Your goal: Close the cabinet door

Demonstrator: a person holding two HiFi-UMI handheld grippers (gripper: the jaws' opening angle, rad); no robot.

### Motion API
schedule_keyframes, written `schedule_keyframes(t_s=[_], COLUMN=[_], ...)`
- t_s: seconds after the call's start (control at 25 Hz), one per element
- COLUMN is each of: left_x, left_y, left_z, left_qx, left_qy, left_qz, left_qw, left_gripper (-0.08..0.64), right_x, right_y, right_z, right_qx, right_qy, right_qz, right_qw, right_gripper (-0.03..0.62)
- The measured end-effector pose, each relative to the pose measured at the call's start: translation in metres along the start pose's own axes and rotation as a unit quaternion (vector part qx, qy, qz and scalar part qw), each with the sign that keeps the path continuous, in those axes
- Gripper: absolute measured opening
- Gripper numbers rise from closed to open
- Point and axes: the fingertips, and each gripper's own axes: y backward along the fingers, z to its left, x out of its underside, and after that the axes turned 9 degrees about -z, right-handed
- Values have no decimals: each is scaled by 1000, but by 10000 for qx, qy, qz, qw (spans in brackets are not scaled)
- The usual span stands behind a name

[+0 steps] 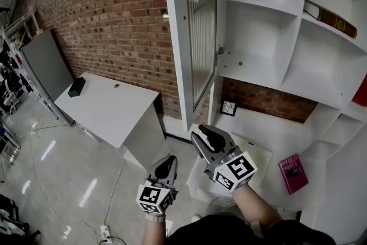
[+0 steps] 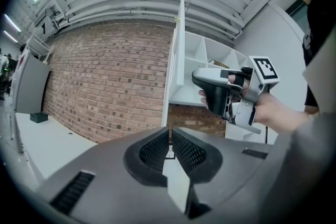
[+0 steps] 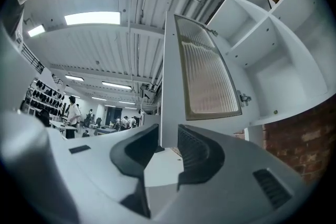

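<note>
The white cabinet [image 1: 289,20] has open shelves, and its door [image 1: 200,26] with a ribbed glass pane stands swung out toward me. My right gripper [image 1: 202,133] sits just below the door's lower corner. In the right gripper view its jaws [image 3: 168,136] are open, with the door's [image 3: 207,76] white frame edge showing in the gap; I cannot tell whether the pads touch it. My left gripper [image 1: 168,160] hangs lower and to the left, shut and empty [image 2: 170,136]. In the left gripper view the door [image 2: 176,60] is edge-on, with the right gripper [image 2: 199,81] beside it.
A brick wall [image 1: 114,8] runs left of the cabinet. Below it are a white table [image 1: 109,106] with a small black box [image 1: 76,87] and a leaning grey board [image 1: 43,66]. A magenta book [image 1: 293,173] lies on the lower counter, and a brown book [image 1: 330,19] on a shelf.
</note>
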Motion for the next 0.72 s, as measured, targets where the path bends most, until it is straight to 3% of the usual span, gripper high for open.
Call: schedule_keyframes(t_s=[0.28, 0.52, 0.72], left_x=[1, 0, 6], left_y=[19, 31, 35], left_z=[16, 29, 32], left_qx=[-309, -646, -768], left_qy=[-27, -11, -33], left_qz=[50, 15, 66], left_qw=[9995, 9979, 9970], left_gripper=[11, 11, 11], right_x=[12, 18, 22], right_y=[-22, -32, -35], right_z=[4, 3, -1], right_qx=[76, 303, 478], right_qy=[226, 665, 741], right_qz=[136, 232, 176], right_qw=[9996, 9971, 9960], right_gripper=[183, 195, 196])
